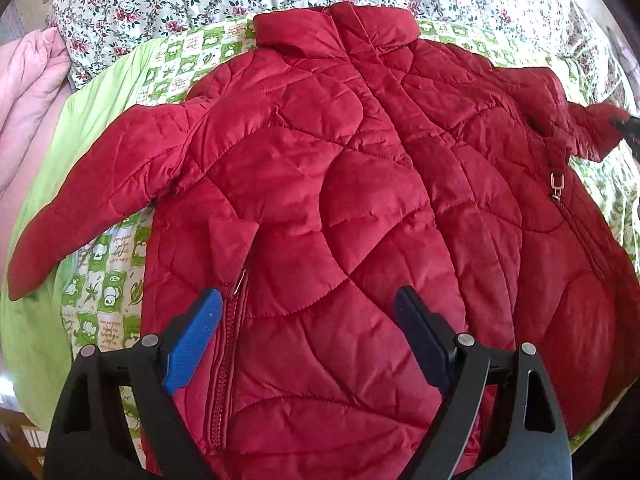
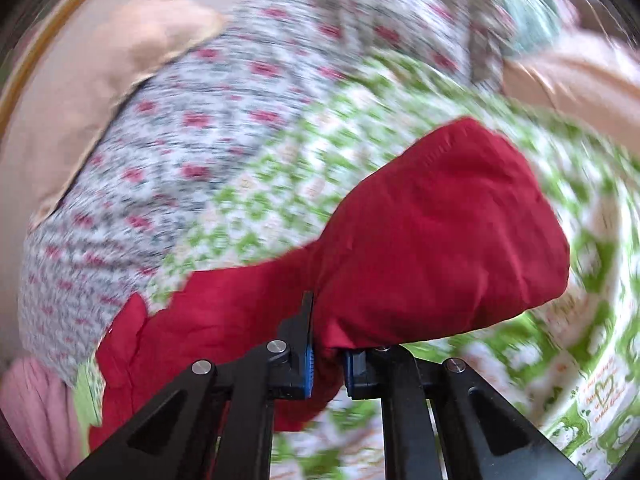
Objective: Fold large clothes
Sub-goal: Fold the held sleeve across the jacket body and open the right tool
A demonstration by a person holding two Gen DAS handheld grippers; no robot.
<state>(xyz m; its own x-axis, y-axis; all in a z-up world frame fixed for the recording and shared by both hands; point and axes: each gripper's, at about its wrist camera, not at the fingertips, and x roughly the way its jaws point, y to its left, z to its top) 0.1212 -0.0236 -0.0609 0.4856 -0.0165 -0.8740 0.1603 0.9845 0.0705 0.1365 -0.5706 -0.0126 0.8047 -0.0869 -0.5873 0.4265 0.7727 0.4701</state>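
Observation:
A red quilted jacket (image 1: 340,184) lies front up on the bed, collar at the far side and zip closed. Its left sleeve (image 1: 100,176) stretches out flat towards the left. My left gripper (image 1: 308,296) hovers open over the jacket's lower front, nothing between its blue pads. In the right wrist view my right gripper (image 2: 328,344) is shut on the other sleeve (image 2: 440,232) near its cuff, and the sleeve end bulges out past the fingers. That view is blurred. In the left wrist view this sleeve (image 1: 592,128) is lifted at the far right edge.
The jacket rests on a green and white patterned sheet (image 1: 188,64). A floral quilt (image 1: 160,0) is piled behind it and a pink blanket (image 1: 28,80) lies at the far left. The bed's near edge is at the lower left.

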